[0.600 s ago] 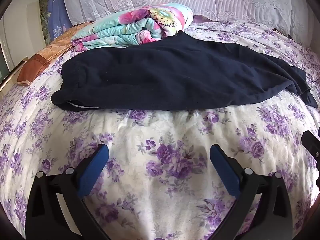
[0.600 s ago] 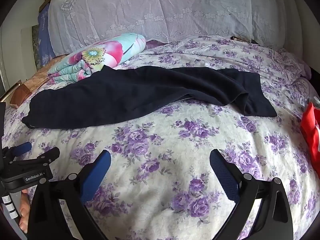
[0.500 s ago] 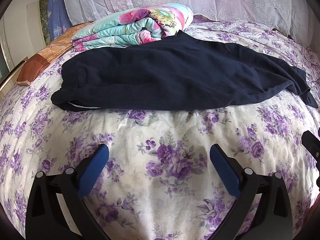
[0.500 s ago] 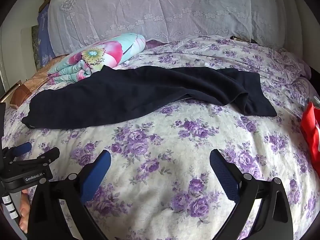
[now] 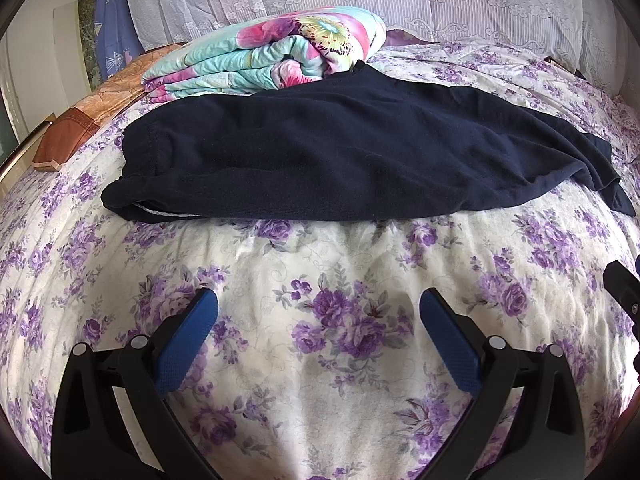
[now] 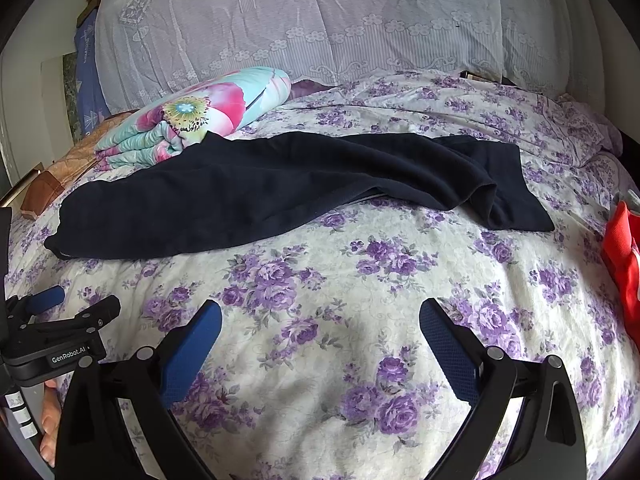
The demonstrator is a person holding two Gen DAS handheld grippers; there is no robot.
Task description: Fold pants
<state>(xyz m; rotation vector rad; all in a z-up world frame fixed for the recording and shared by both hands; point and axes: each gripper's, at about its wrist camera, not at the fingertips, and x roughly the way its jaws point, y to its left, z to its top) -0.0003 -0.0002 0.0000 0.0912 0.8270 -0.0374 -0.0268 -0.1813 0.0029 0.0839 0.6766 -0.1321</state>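
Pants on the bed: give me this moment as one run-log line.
stage: before first grasp | pants: dark, spread on floral bedspread, waistband left | left claw: open, short of pants | right claw: open, empty

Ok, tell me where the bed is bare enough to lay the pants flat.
Free: floral bedspread between the navy pants and both open tools, left and right. Crowded: folded quilt touching the pants' far edge, red cloth at right.
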